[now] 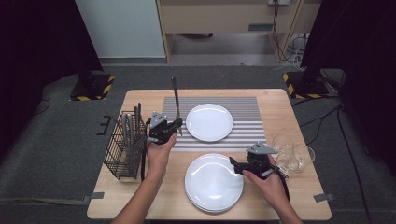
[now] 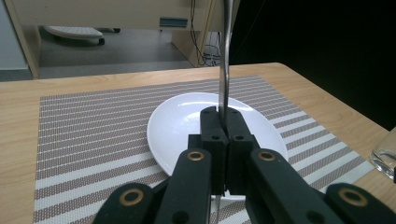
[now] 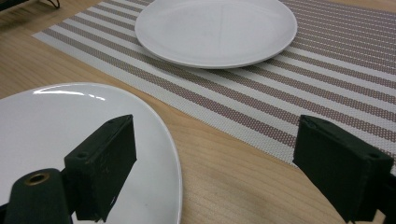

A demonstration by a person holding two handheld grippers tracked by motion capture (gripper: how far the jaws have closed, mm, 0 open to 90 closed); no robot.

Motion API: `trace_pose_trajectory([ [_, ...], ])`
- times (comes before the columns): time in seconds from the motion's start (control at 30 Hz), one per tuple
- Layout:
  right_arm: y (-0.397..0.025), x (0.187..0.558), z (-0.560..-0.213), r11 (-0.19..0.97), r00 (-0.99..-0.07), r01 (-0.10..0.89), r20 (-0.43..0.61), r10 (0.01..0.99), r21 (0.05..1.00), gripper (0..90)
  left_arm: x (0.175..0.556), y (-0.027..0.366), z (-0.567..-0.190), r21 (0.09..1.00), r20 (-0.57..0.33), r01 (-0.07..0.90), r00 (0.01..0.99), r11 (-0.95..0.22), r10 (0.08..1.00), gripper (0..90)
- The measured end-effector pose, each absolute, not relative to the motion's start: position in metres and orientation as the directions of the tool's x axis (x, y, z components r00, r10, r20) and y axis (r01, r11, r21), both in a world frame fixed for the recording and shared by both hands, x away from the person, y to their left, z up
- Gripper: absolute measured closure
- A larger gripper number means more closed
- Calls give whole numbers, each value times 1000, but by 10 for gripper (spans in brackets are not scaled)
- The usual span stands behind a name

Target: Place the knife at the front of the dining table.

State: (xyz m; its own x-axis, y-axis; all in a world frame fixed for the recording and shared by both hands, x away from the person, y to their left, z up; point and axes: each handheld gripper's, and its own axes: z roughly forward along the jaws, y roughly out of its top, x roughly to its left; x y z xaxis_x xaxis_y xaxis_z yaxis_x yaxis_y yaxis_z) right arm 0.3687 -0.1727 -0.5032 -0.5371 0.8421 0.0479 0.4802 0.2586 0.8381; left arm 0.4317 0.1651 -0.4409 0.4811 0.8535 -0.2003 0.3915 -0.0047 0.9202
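Left gripper (image 2: 223, 122): fingers clamped on upright knife (image 2: 226, 56), plate (image 2: 177, 121) beyond fingers. Right gripper (image 3: 233, 158): fingers apart, plate stack (image 3: 56, 121) under left finger.

Tongs (image 2: 223, 122) clamped on upright utensil (image 2: 226, 56) over plate (image 2: 177, 126)

Utensil (image 2: 226, 56) tip beyond the top edge, kind unclear.

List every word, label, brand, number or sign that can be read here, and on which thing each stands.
None can be read: the piece of cutlery in the left claw, the plates, the placemat and the cutlery basket carry no visible text.
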Motion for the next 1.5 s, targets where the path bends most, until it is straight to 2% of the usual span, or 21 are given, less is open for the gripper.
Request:
trace_pose_trajectory([
  [0.23,-173,371,-507,267,-527,496,42,849,826,134,437,164,-437,921,-228,389,476,29,849,890],
  [0.73,-173,367,-507,265,-534,484,41,844,834,136,457,159,-422,929,-206,369,464,23,862,890],
  [1.5,-175,364,-505,256,-524,486,45,850,836,138,477,156,-441,919,-209,393,436,24,875,890],
])
